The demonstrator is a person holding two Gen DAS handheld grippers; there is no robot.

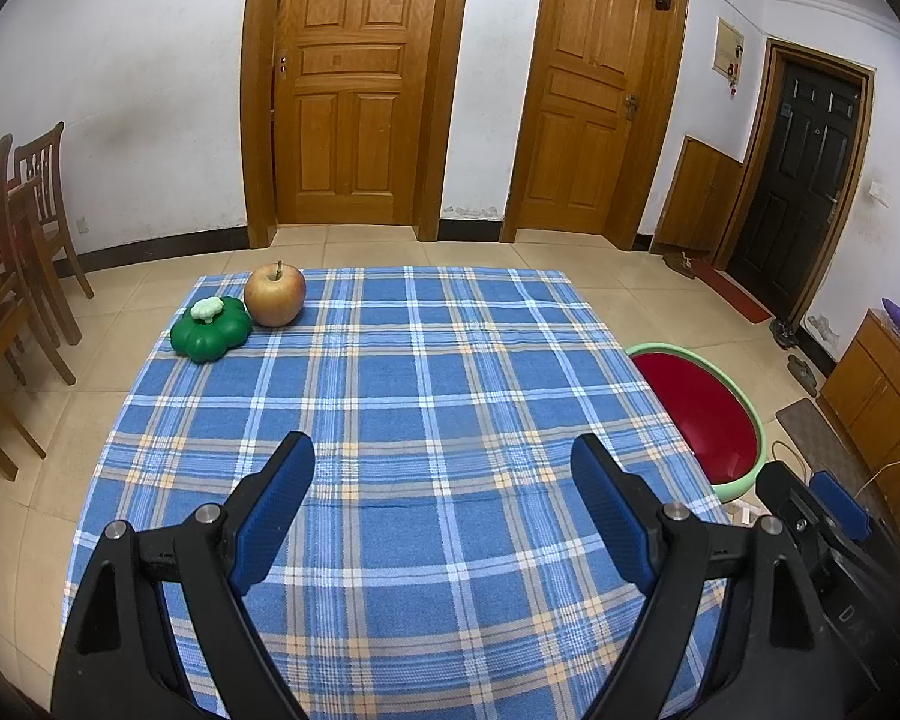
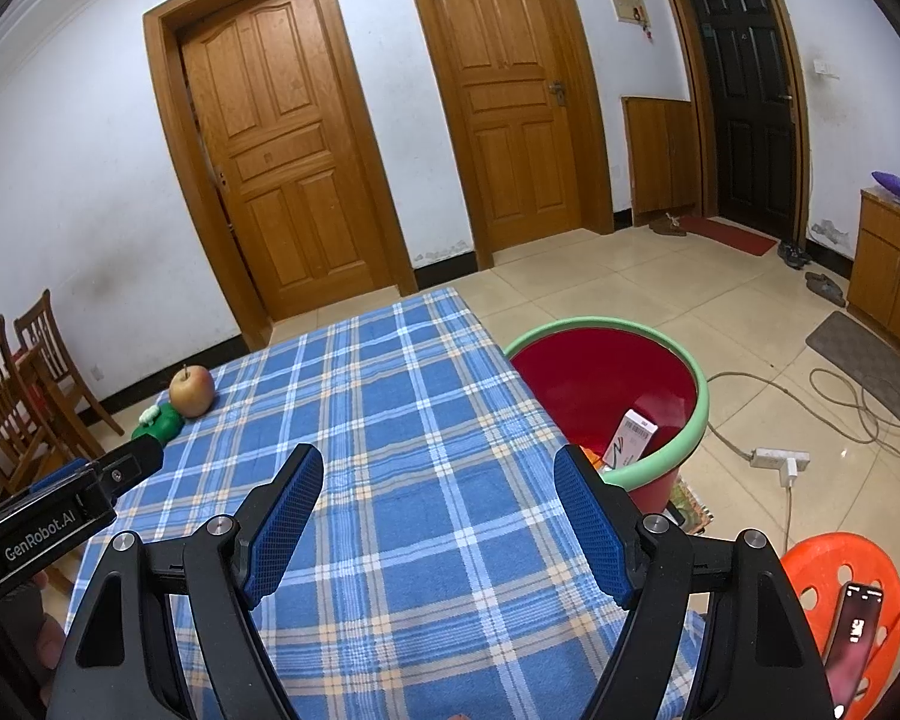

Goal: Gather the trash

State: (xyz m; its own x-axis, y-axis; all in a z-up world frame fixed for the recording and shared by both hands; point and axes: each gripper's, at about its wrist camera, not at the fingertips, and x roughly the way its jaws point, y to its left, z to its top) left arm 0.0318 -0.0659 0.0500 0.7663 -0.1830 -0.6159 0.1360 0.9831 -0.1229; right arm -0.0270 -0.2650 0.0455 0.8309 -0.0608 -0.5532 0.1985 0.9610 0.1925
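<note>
A red bucket with a green rim stands on the floor at the table's right side, with a white carton inside; its rim also shows in the left wrist view. An apple and a green pumpkin toy sit at the far left corner of the blue plaid tablecloth; both also show in the right wrist view, apple and toy. My left gripper is open and empty over the near table. My right gripper is open and empty near the table's right edge.
Wooden chairs stand left of the table. An orange stool with a phone on it stands at the near right. A power strip and cables lie on the floor right of the bucket. Wooden doors are behind.
</note>
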